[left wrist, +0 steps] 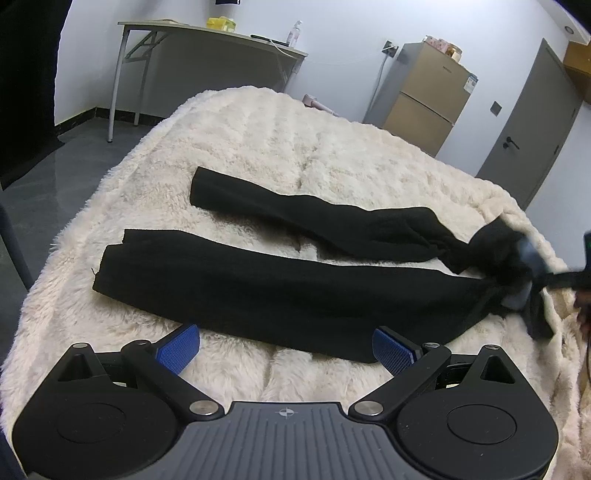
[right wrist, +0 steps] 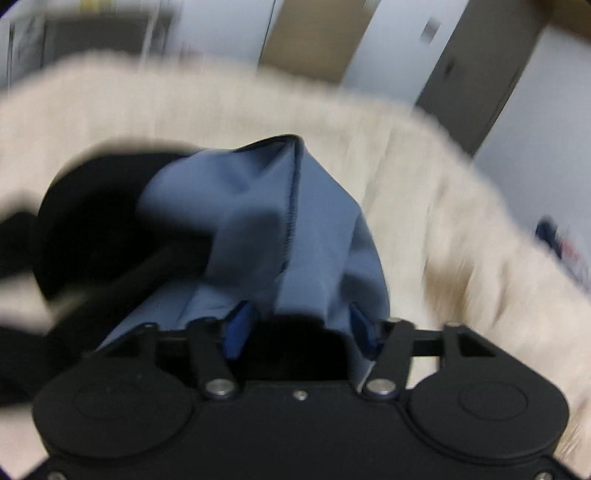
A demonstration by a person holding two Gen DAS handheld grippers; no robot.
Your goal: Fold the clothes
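Left gripper (left wrist: pixel 286 349): jaws spread wide, nothing between them, low over the blanket (left wrist: pixel 258 122).
Right gripper (right wrist: pixel 295 325): clenched on the trousers' blue-grey lining.
Trousers (left wrist: pixel 266 288): black, legs stretched from 3 toward 9 o'clock, just beyond the left fingers.

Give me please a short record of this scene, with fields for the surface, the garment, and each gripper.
surface: cream fluffy blanket on a bed
garment: black trousers with blue-grey lining, two legs lying spread apart
left gripper: open, holding nothing, hovering near the closer leg
right gripper: closed on the waist end of the trousers; view blurred
background: folding table, beige fridge, grey door
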